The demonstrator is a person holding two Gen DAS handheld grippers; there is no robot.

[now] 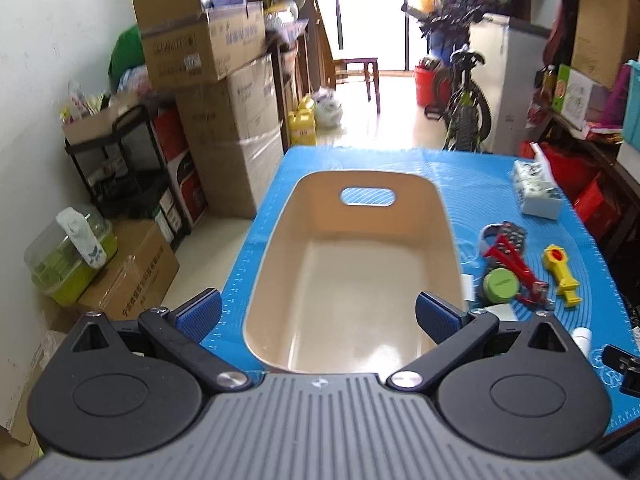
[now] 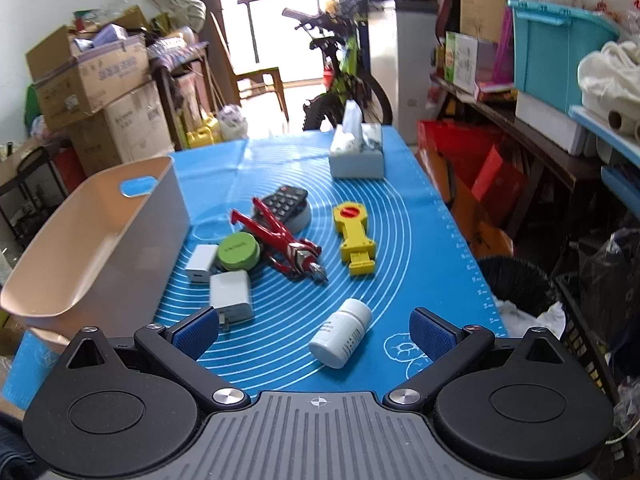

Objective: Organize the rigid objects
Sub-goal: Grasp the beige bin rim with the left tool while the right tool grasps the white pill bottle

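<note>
The sorting seems not yet started, judging from how things lie: the beige bin (image 1: 352, 280) is empty, and every object lies on the blue mat (image 2: 420, 248). The left gripper (image 1: 318, 312) hangs above the near end of the bin, its jaws spread wide and holding nothing. To the right of the bin lie the small things: two white chargers (image 2: 230, 294), a green round tin (image 2: 239, 251), red pliers (image 2: 286, 242) partly over a black remote (image 2: 285, 200), then a yellow tool (image 2: 354, 238). Nearest to the right gripper (image 2: 314, 334) (also released, nothing between its pads) is a white pill bottle (image 2: 341, 332), lying on its side.

I judge the next move is to close on this bottle; as it may roll, the pads should take it across the body, then carry it left into the bin.

The mat covers a table; at its far end stands a tissue box (image 2: 356, 152). The room is crowded: cardboard boxes (image 1: 204, 48) on the left, a bicycle (image 2: 340, 76) near the bright window, shelves on the right.
</note>
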